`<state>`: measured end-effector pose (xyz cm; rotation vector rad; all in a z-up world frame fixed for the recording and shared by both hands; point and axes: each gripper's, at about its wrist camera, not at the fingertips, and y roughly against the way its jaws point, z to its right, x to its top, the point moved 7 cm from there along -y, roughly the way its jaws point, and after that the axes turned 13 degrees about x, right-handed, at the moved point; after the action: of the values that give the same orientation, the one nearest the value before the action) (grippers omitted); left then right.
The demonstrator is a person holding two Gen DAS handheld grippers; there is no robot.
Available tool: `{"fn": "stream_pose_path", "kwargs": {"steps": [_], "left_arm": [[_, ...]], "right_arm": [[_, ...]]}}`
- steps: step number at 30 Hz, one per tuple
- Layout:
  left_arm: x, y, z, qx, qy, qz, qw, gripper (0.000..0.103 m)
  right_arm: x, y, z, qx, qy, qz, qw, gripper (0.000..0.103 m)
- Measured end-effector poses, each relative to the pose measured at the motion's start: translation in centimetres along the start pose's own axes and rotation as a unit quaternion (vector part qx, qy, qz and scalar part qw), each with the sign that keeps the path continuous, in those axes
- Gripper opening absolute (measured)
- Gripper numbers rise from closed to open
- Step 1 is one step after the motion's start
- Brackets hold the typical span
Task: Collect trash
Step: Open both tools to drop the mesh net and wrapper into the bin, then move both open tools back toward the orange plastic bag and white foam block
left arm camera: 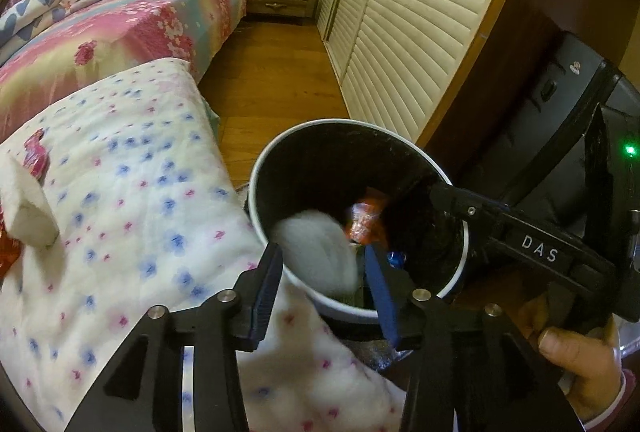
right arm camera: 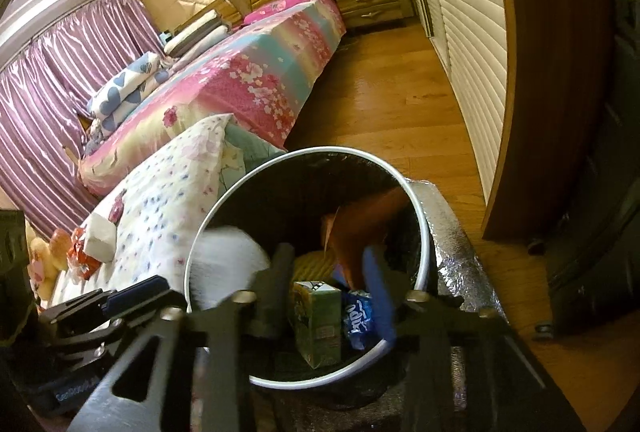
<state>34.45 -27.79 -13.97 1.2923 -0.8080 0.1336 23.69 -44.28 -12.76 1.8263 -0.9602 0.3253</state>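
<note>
A black bin with a white rim (left arm camera: 280, 148) (right arm camera: 224, 208) stands beside the bed. My left gripper (left arm camera: 320, 272) is open over its near rim; a blurred white wad (left arm camera: 316, 252) (right arm camera: 224, 256) is between and just beyond its fingers, loose over the bin mouth. My right gripper (right arm camera: 328, 268) is open above the bin. An orange wrapper (right arm camera: 360, 220) (left arm camera: 366, 220) is blurred just inside the bin. Inside lie a green carton (right arm camera: 316, 324) and a blue packet (right arm camera: 358, 316). On the floral quilt (left arm camera: 132, 216) remain a white tissue wad (left arm camera: 28, 200) (right arm camera: 100, 240) and red wrappers (left arm camera: 36, 156) (right arm camera: 82, 260).
The right gripper's body (left arm camera: 540, 252) reaches in at the bin's right side in the left wrist view. A louvred wardrobe (left arm camera: 400, 32) lines the right wall. A wood floor (left arm camera: 272, 84) runs between it and the bed. A silver foil mat (right arm camera: 456, 244) lies by the bin. Plush toys (right arm camera: 44, 256) sit at the quilt's far left.
</note>
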Motion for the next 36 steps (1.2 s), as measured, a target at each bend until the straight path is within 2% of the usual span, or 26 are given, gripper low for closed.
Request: {"fn": "stream_pose_path", "kwargs": {"steps": [5, 9, 13, 25, 36], "left_arm": [[-1.5, 1.4, -1.7, 0.004, 0.022, 0.004, 0.9997, 0.049], [-3.1, 2.7, -3.8, 0.017, 0.043, 0.008, 0.9989, 0.05], [-4.7, 3.9, -6.2, 0.037, 0.068, 0.01, 0.997, 0.051], [-8.6, 7.5, -13.2, 0.079, 0.135, 0.01, 0.9877, 0.052], [-11.0, 10.1, -19.4, 0.109, 0.197, 0.015, 0.9741, 0.052]], "right_arm": [[-0.3, 0.4, -0.7, 0.008, 0.001, 0.006, 1.0, 0.05], [-0.6, 0.5, -2.0, 0.022, 0.006, 0.013, 1.0, 0.064], [-1.2, 0.1, -4.1, 0.038, 0.018, 0.011, 0.999, 0.069], [-3.8, -2.4, -11.3, 0.093, 0.063, -0.025, 0.993, 0.069], [-6.1, -5.4, -16.7, 0.125, 0.103, -0.062, 0.985, 0.07]]}}
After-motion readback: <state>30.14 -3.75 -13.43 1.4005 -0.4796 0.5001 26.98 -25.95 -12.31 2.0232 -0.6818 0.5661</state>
